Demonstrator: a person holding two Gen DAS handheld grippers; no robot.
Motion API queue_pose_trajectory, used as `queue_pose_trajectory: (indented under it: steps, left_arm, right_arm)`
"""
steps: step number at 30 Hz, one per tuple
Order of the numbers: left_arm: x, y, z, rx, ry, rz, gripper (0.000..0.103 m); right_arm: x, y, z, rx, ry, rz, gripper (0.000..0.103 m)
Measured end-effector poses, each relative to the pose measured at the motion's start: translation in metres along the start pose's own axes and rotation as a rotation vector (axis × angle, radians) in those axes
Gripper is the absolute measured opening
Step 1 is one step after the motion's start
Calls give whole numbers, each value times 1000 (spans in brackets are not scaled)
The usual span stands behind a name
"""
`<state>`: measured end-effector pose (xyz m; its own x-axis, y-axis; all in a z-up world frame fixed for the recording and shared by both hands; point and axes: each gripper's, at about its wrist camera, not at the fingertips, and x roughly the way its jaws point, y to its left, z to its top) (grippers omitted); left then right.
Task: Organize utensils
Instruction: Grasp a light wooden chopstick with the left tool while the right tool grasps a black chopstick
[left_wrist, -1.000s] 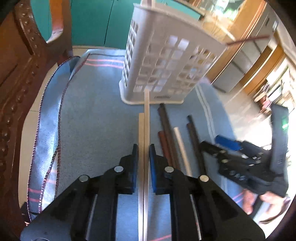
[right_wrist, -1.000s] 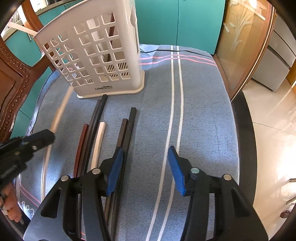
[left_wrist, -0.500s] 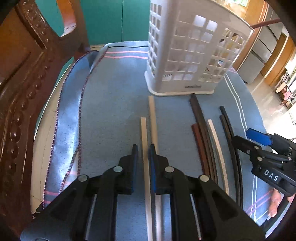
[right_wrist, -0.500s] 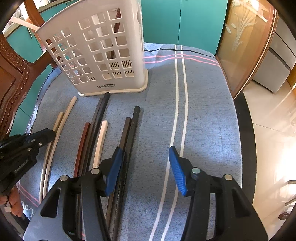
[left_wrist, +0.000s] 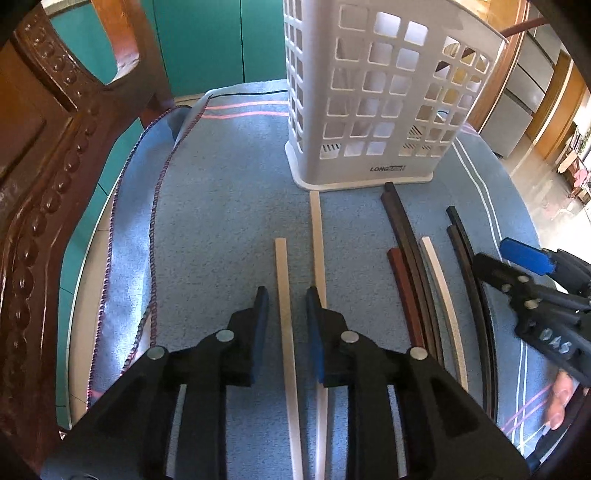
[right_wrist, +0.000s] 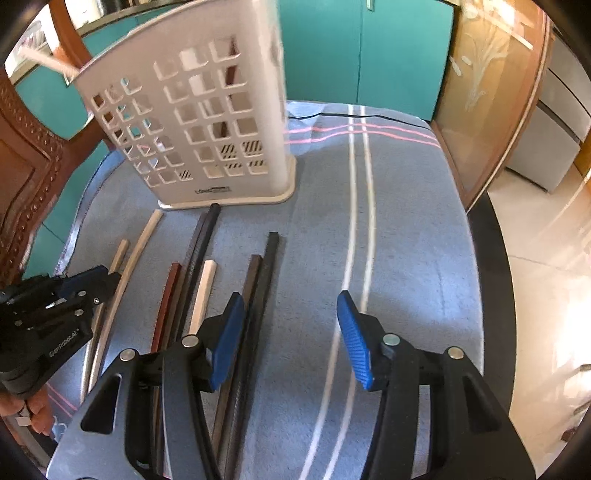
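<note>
Chopstick-like sticks lie in a row on the blue cloth in front of the white lattice basket. My left gripper hangs low over the two pale ones. Its jaws are opening, and the short pale stick lies between them untouched. The long pale stick runs under its right finger. To the right lie a long dark brown stick, a reddish one, a white one and a black pair. My right gripper is open above the cloth, its left finger beside the black pair.
A carved wooden chair stands close on the left. The blue cloth covers a rounded table whose right edge drops to the floor. Teal cabinet doors stand behind the basket. A dark stick pokes out of the basket's top.
The left gripper, shut on the pale sticks before, came down slightly and has spread its jaws; both pale sticks now lie on the cloth. The right gripper has stayed still and open.
</note>
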<state>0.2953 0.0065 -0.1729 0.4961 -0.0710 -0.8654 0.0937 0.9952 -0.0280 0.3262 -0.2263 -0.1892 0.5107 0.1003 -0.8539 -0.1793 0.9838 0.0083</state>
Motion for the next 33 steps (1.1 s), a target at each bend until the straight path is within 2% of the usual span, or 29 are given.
queue_pose_trajectory:
  steps: [4,7,9,14,18,19,20,23,24,27,29,30,31,33]
  left_arm:
    - [-1,2,-1,0,1,-8,23]
    - [-2,2,-2,0,4,-15,23]
    - [1,4,-3,0,5,-18,23]
    - [3,5,-1,2,6,-20,25]
    - [-1,2,-2,8,4,-19,25]
    - [0,1,-3,9,3,-19,25]
    - [1,0,-4,7,3,-20,25]
    - [0,3,-4,-6,7,-25,16]
    - [0,7,-4,-22,10,-42,11]
    - [-5,13,-3,-51,14,-115,10]
    - [-5,14,-2,-50,8,-102,10]
    - [-3,15,-2,-50,13,-88,15]
    - [-1,15,-1,-51,20,-83,21]
    - [1,13,1,-41,13,-61,22]
  right_arm:
    - [1,3,1,-11,-8,0,50]
    - [1,-5,6,39,9,53,44]
    - [3,-11,7,61,10,60,44]
    - [7,-4,7,-18,6,-49,44]
    - [7,4,6,-43,-1,-56,42]
    - [7,6,6,-48,1,-38,30]
    - [6,8,7,-57,6,-23,11]
    - [2,4,5,-49,8,-29,8]
    - [1,1,5,-37,11,-29,7]
    - [-1,-9,8,-15,22,-33,7]
    - [-1,-11,8,-16,23,-38,11]
    - [-1,-9,7,-26,25,-46,14]
    - [1,-6,6,-36,25,-54,22]
    - [2,0,6,-61,16,-79,27]
